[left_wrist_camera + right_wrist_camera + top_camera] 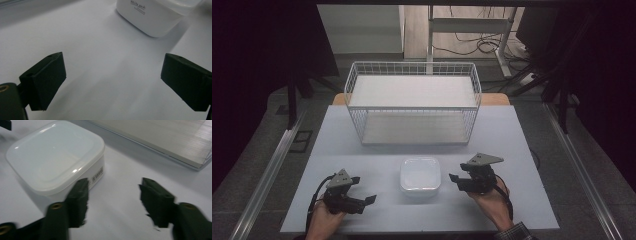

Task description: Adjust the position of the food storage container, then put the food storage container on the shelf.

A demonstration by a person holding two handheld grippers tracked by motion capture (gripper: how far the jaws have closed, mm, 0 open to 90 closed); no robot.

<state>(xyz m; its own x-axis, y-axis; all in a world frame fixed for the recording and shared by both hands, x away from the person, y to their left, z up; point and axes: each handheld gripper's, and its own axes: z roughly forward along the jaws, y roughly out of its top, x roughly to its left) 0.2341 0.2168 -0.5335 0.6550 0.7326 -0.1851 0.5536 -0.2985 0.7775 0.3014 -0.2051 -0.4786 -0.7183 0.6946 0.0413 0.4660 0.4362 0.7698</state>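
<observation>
White box (420,174) btwn both wide claws, left (368,190), right (454,180); label print unreadable.

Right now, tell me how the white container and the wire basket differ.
The white container is small, solid-walled and lidded; the wire basket is far larger, open-topped, with see-through mesh sides. The container sits near the table's front edge between the left tool and right tool; the basket stands farther back. Both are white, rectangular and rest on the table.
</observation>
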